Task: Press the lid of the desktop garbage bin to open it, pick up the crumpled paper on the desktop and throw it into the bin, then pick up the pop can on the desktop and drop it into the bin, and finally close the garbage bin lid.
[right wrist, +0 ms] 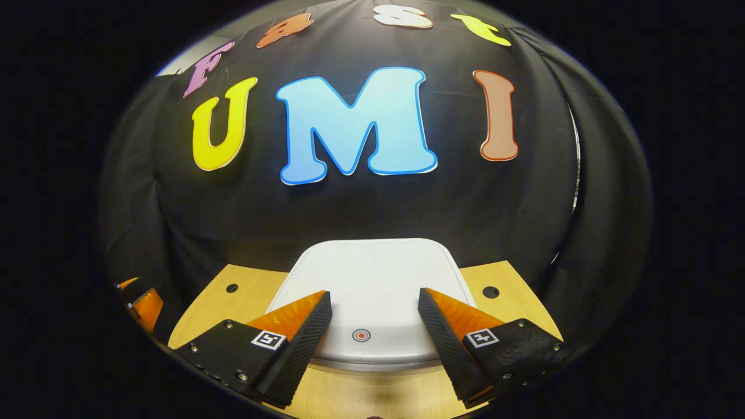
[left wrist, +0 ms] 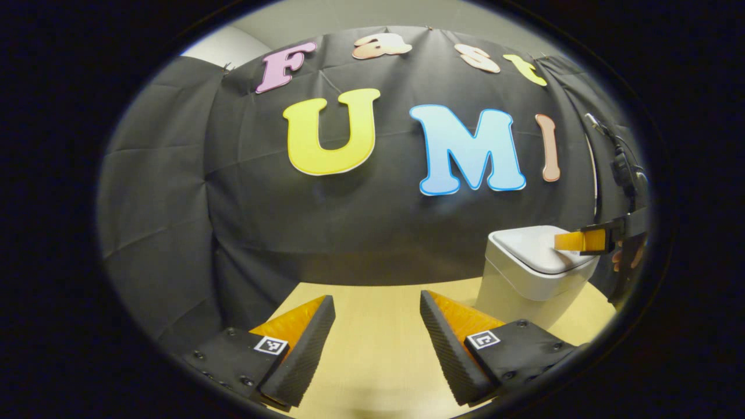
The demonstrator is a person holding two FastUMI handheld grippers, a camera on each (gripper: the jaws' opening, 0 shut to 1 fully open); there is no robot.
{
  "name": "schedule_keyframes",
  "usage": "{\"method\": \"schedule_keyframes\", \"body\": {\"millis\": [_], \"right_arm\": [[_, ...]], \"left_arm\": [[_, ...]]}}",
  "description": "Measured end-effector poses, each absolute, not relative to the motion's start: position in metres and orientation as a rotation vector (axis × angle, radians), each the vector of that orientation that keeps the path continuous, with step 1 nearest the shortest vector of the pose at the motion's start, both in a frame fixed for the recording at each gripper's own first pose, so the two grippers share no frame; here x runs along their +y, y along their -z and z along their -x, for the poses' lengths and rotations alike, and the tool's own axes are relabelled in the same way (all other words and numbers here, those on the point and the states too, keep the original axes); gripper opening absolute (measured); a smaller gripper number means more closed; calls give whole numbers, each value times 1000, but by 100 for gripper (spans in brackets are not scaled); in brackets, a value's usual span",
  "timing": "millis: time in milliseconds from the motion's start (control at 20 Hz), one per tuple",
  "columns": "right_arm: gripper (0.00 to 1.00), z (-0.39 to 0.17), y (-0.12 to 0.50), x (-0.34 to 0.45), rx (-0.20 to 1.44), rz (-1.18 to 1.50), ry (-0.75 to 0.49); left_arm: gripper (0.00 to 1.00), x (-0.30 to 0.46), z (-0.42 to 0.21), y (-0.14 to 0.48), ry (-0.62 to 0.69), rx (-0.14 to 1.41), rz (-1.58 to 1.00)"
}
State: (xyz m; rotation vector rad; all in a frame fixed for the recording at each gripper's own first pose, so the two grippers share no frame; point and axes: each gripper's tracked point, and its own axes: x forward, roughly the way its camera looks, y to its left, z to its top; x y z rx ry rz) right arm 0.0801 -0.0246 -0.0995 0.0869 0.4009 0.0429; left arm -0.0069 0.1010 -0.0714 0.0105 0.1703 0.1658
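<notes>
The garbage bin (right wrist: pixel 372 291) stands on the wooden desk (right wrist: pixel 233 302), close against the booth's black cloth wall, and its white lid (right wrist: pixel 378 273) lies flat and shut. In the right gripper view the right gripper (right wrist: pixel 375 326) hovers right over the front of that lid, fingers spread apart with nothing between them. A small red-ringed button (right wrist: pixel 361 335) sits on the lid's front edge, between the two fingers. In the left gripper view the left gripper (left wrist: pixel 377 331) is off to the bin's side over bare desk, its fingers also apart and empty, and the right gripper's tip shows above the lid there.

The bin looks like a light, rigid plastic shell with a smooth, slick top. It could probably slide or tip back if pushed sideways. The lid is not a thing to clamp; a straight downward press on the ringed button with one fingertip seems the sound way to release it.
</notes>
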Motion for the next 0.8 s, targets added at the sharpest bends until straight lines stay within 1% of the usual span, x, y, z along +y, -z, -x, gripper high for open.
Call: {"method": "schedule_keyframes", "body": {"millis": [300, 650, 800], "right_arm": [[98, -77, 103, -24, 334, -85, -46], [98, -76, 111, -23, 316, -87, -31], [99, -77, 112, -23, 278, -73, -34]], "left_arm": [[100, 91, 1, 72, -148, 172, -6], [100, 82, -3, 75, -129, 181, 1], [100, 79, -4, 74, -121, 178, -5]]}}
